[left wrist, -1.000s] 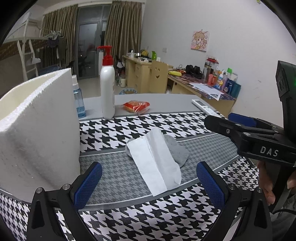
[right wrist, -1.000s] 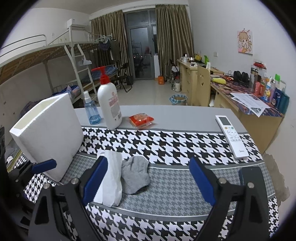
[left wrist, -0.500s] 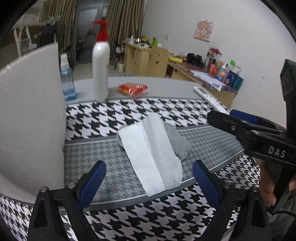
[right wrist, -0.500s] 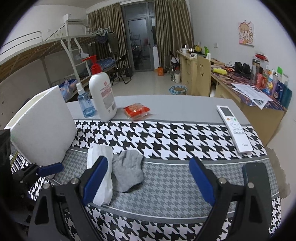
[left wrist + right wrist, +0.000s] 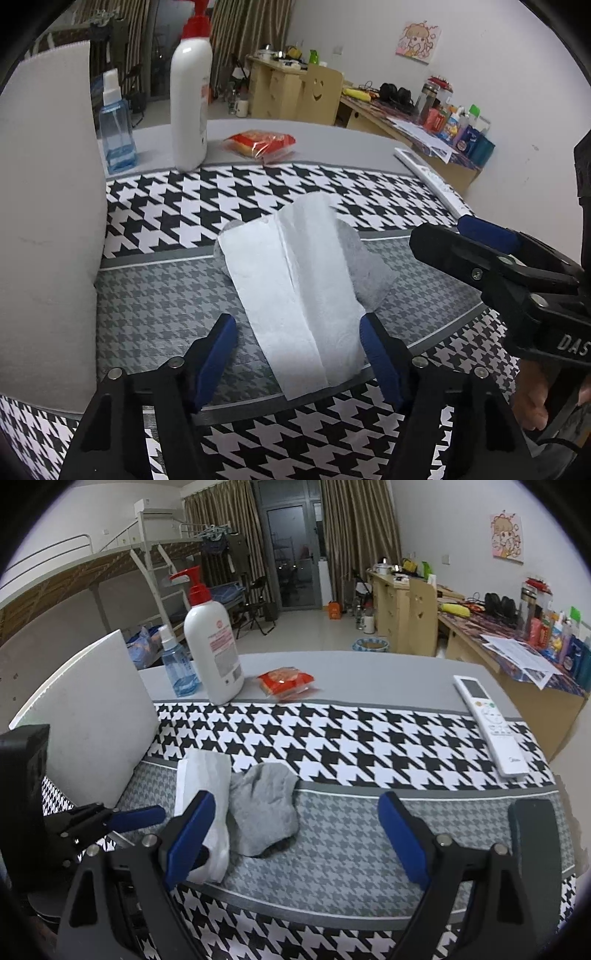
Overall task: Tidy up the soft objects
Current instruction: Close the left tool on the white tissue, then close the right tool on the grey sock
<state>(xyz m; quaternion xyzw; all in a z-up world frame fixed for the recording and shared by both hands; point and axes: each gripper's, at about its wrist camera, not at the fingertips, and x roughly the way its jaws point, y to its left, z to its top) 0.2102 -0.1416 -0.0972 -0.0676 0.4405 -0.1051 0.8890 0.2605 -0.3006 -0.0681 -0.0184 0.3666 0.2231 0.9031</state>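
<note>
White tissue (image 5: 295,295) lies on the patterned tabletop (image 5: 155,302), draped over a grey sock (image 5: 264,808) — left tool (image 5: 297,354) spread, straddling its near end for a pinch; right tool (image 5: 291,834) spread, hovering beside the sock.

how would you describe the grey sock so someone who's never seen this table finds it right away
Start at the tall white foam box on the left of the houndstooth tablecloth. On the grey band beside it lies a white tissue, and the grey sock lies partly under its right side. It is the only crumpled grey fabric there.
</note>
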